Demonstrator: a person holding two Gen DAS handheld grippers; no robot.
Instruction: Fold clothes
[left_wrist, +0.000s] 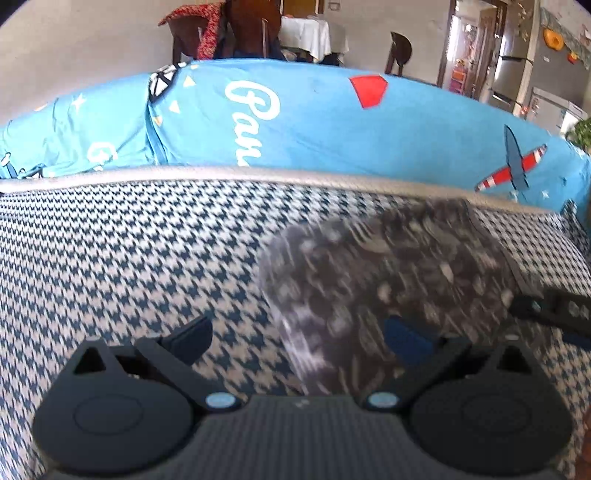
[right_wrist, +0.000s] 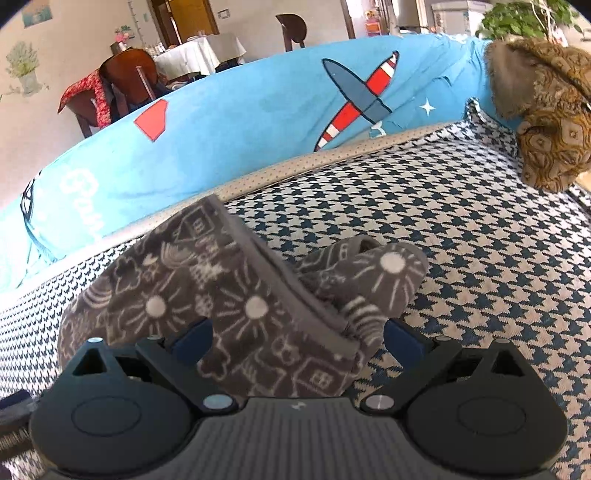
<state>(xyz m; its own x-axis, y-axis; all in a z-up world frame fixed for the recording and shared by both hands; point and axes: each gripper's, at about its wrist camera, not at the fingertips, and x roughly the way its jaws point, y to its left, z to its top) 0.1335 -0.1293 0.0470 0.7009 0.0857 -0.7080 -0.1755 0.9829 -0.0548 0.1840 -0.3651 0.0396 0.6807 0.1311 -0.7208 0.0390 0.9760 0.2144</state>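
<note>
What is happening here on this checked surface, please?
A person is folding a small grey patterned garment on a houndstooth-covered surface, with a handheld gripper in each hand. The right gripper has its jaws open around the bunched garment, which lies between its fingers. The left gripper is also open; the garment, blurred in that view, covers its right finger. A blue printed cover lies behind.

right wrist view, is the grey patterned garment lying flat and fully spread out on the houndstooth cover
No, the grey patterned garment is bunched in a folded heap between the open right gripper fingers.
</note>
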